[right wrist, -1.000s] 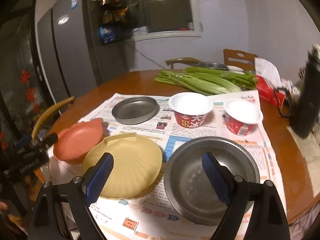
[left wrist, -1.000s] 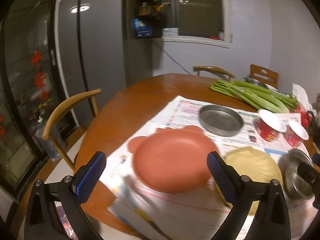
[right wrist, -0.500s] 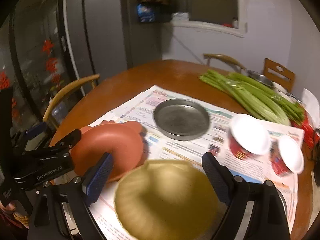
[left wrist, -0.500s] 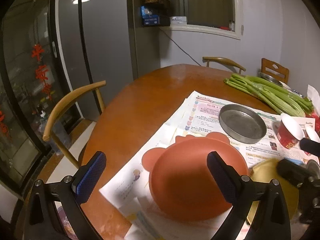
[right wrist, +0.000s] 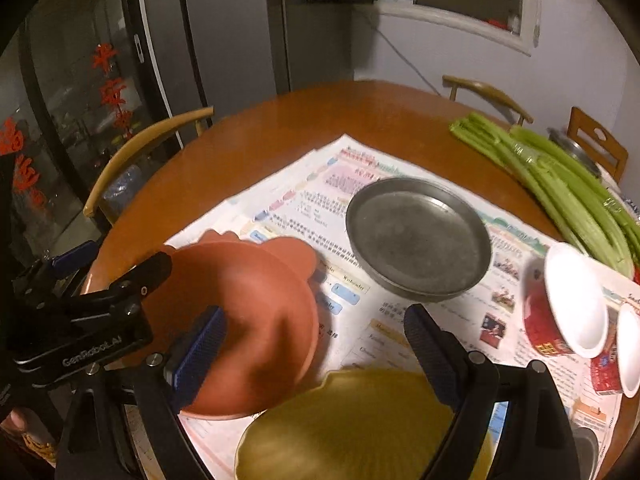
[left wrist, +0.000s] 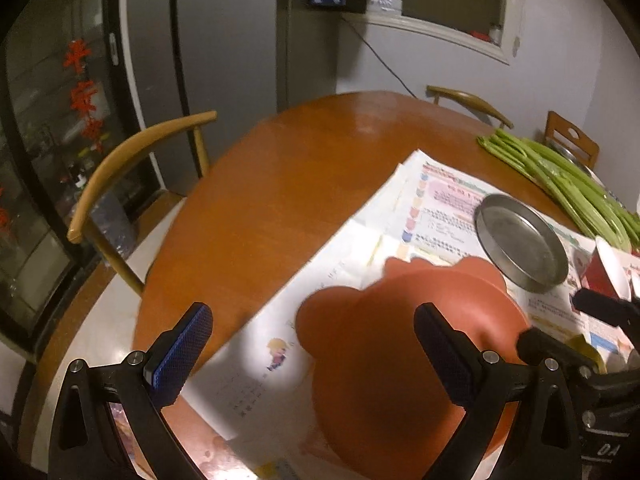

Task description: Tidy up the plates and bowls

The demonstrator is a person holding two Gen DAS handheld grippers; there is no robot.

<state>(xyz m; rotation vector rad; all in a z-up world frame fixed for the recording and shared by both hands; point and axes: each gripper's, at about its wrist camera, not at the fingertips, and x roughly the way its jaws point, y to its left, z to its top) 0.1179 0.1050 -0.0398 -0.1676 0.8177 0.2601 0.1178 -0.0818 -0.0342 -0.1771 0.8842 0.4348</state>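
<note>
An orange bear-eared plate (left wrist: 400, 352) lies on newspaper on the round wooden table; it also shows in the right wrist view (right wrist: 256, 320). My left gripper (left wrist: 312, 356) is open, with the plate partly between its fingers and to the right. My right gripper (right wrist: 316, 352) is open above the near edge of a yellow shell-shaped plate (right wrist: 360, 428), its left finger over the orange plate. A grey metal plate (right wrist: 418, 236) lies beyond, also in the left wrist view (left wrist: 520, 248). Two red bowls (right wrist: 568, 312) stand at the right.
Celery stalks (right wrist: 560, 184) lie at the table's far right. Newspaper (left wrist: 436, 200) covers the near half of the table (left wrist: 280, 184). Wooden chairs (left wrist: 120, 176) stand at the left and the far side. A fridge and a glass door are behind.
Both grippers swung left. The orange plate moved from centre to the right of my left gripper. My right gripper moved off the metal bowl onto the yellow plate's edge.
</note>
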